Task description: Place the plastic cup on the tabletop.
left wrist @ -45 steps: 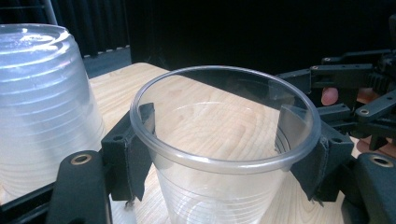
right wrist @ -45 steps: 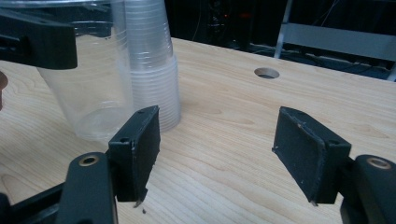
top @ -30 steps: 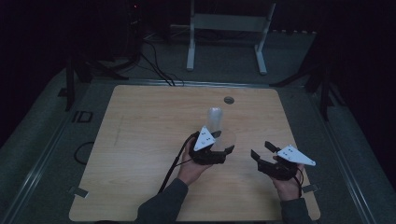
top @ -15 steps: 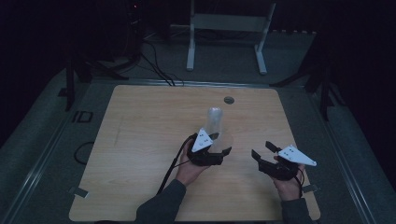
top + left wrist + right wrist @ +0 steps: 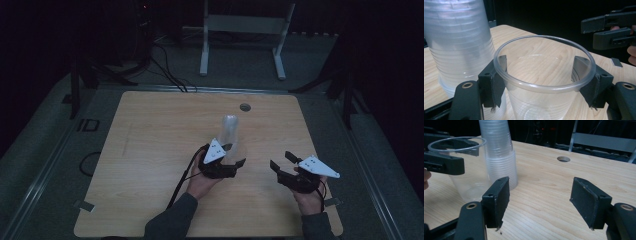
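My left gripper (image 5: 544, 75) is shut on a single clear plastic cup (image 5: 541, 105), one pad on each side just under its rim. The cup stands upright with its mouth up, its base at table level (image 5: 471, 192). Right beside it rises a tall stack of clear cups (image 5: 230, 131), mouth down on the wooden table (image 5: 150, 150); the stack (image 5: 459, 47) fills the left of the left gripper view. My right gripper (image 5: 284, 161) hovers to the right of the cup, open, with nothing between its jaws (image 5: 544, 195).
A round hole (image 5: 245, 107) sits near the table's far edge. A white metal frame (image 5: 245, 25) and cables (image 5: 165, 70) lie on the floor behind the table. Bare wood stretches to the left and right of the cups.
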Tool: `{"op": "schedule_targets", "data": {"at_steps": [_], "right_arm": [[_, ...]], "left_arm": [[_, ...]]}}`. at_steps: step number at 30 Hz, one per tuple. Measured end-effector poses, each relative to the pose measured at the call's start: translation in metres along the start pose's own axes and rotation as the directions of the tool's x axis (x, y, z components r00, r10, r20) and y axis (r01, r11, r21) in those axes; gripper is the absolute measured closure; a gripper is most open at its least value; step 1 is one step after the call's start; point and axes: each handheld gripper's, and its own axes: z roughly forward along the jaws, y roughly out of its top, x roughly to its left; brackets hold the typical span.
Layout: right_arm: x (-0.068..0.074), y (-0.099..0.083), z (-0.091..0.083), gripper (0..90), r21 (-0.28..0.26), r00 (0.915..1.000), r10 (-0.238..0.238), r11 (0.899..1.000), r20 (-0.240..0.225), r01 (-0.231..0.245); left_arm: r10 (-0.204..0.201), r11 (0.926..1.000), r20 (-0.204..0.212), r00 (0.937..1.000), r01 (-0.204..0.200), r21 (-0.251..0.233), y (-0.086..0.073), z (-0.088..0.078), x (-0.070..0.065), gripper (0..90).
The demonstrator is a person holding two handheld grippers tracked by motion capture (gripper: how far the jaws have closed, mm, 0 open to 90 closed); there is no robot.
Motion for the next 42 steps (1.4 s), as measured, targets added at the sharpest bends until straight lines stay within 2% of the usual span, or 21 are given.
{"op": "schedule_targets", "data": {"at_steps": [14, 23, 42], "right_arm": [[0.000, 0.000, 0.000, 31.1, 0.001, 1.0000, -0.001, 1.000, 0.002, 0.001], [0.000, -0.001, 0.000, 31.1, 0.001, 1.0000, -0.001, 1.000, 0.000, 0.001], [0.000, -0.001, 0.001, 31.2, 0.005, 1.0000, -0.002, 1.000, 0.000, 0.002]], "left_arm": [[-0.016, 0.9998, -0.012, 0.9998, 0.016, 0.008, -0.008, -0.003, 0.007, 29.2], [-0.007, 0.9999, -0.028, 0.9996, 0.008, 0.012, -0.012, -0.006, 0.010, 29.0], [-0.016, 0.9995, -0.065, 0.9977, 0.018, 0.027, -0.029, -0.010, 0.020, 27.9]]}}
